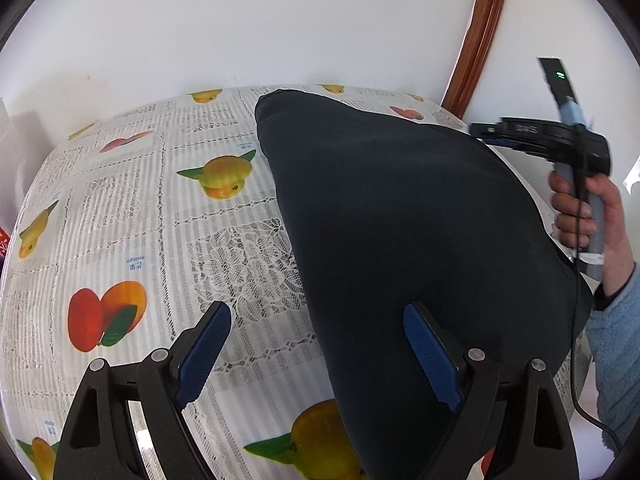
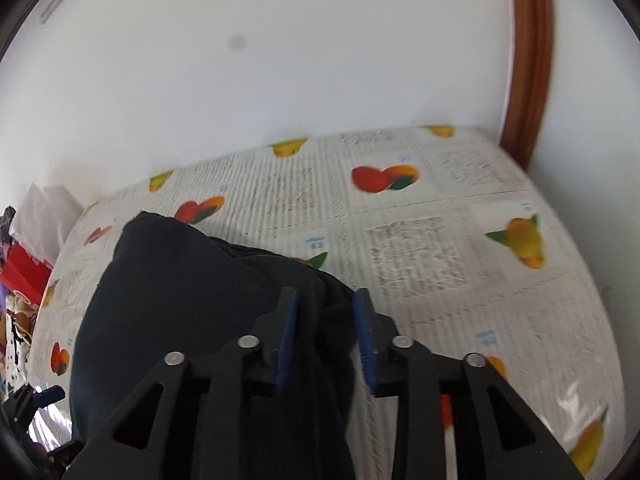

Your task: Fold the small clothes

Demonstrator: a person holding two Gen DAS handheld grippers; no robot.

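In the left wrist view, the left claw (image 1: 316, 354) is hovering spread wide, gripping nothing, straddling the near left edge of the dark garment (image 1: 400, 232), probably lining up to take that edge for a fold. The garment is lying on the fruit-print tabletop (image 1: 120, 208), its long axis running from the near side to a narrow end pointing at the wall. In the right wrist view, the right claw (image 2: 325, 336) is standing partly parted around the garment's bunched right edge (image 2: 324, 320); whether the pads are pressing it I cannot tell.
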